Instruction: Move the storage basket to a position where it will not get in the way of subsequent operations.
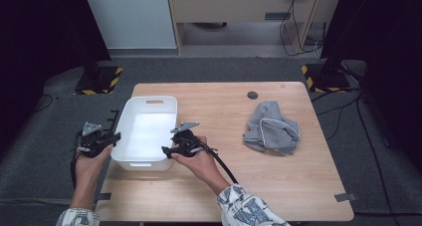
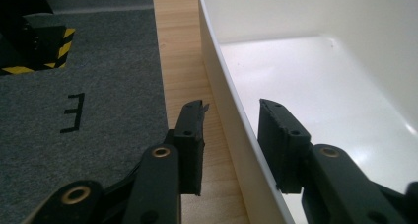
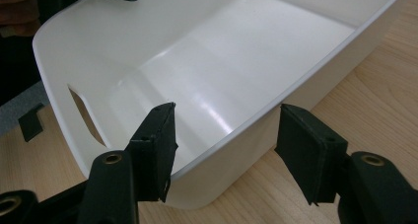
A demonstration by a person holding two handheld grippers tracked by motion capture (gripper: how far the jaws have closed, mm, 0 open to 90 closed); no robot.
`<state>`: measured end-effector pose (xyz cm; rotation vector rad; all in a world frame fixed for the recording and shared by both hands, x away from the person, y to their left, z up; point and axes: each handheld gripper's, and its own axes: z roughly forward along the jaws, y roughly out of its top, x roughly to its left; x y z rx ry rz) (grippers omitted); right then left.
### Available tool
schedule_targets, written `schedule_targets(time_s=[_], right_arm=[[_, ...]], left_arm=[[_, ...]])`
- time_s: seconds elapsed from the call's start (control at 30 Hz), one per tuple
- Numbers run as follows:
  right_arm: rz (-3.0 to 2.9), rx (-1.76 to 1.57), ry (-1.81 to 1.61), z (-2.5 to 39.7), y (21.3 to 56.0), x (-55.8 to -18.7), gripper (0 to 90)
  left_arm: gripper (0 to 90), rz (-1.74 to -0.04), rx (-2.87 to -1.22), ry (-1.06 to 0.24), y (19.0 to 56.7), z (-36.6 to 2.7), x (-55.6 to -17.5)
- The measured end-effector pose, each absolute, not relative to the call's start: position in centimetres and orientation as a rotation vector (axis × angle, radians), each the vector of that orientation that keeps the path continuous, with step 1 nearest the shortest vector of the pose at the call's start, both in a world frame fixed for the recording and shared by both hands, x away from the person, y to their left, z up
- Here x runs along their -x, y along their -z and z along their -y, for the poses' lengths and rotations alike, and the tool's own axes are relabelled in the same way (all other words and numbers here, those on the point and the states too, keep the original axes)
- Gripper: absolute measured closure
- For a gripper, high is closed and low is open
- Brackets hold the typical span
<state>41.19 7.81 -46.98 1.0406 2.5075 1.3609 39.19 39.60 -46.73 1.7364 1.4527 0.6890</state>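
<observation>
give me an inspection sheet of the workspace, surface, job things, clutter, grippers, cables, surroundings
Surface: light wooden table, with a dark round spot near the far edge.
Job's things: white bin at the table's left edge, empty, with handle slots in its end walls.
Clutter: crumpled grey cloth on the table's right half, apart from the bin.
Grippers: left gripper open, jaws straddling the bin's left wall; right gripper open, jaws straddling the bin's right rim. Neither is closed on it.
Cables: black cable trailing from the right gripper; more cables on the floor at right.
Surroundings: grey carpet, two yellow-black striped stand bases, wooden furniture behind.
</observation>
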Motion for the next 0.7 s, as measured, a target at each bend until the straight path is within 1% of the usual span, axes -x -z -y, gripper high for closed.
schedule_targets(time_s=[0.07,0.2,0.37,0.43,0.57,0.6,0.7], right_arm=[[-2.505,-1.031,-1.37,-7.6,46.9,-41.2,41.3],[-2.521,-1.017,-1.39,-7.4,46.9,-41.1,41.8],[-2.53,-1.0,-1.413,-7.1,46.7,-40.8,41.3],[-2.527,-0.962,-1.416,-6.7,46.5,-40.6,40.1],[-2.499,-0.937,-1.437,-5.4,46.0,-40.3,38.1],[-2.491,-0.928,-1.408,-4.2,45.7,-40.3,36.7],[-2.475,-0.952,-1.398,-2.4,45.7,-40.5,35.1]], left_arm=[[54.4,-1.441,-1.726,-0.69,46.3,-39.5,-39.1],[50.7,-1.411,-1.734,-0.723,45.5,-38.6,-38.9],[49.2,-1.37,-1.742,-0.733,44.4,-37.5,-38.4],[47.2,-1.35,-1.742,-0.739,43.8,-37.1,-38.2],[44.0,-1.323,-1.759,-0.726,43.2,-36.3,-38.1],[42.5,-1.31,-1.755,-0.706,42.9,-35.7,-38.2],[40.7,-1.304,-1.754,-0.703,42.6,-35.0,-38.3]])
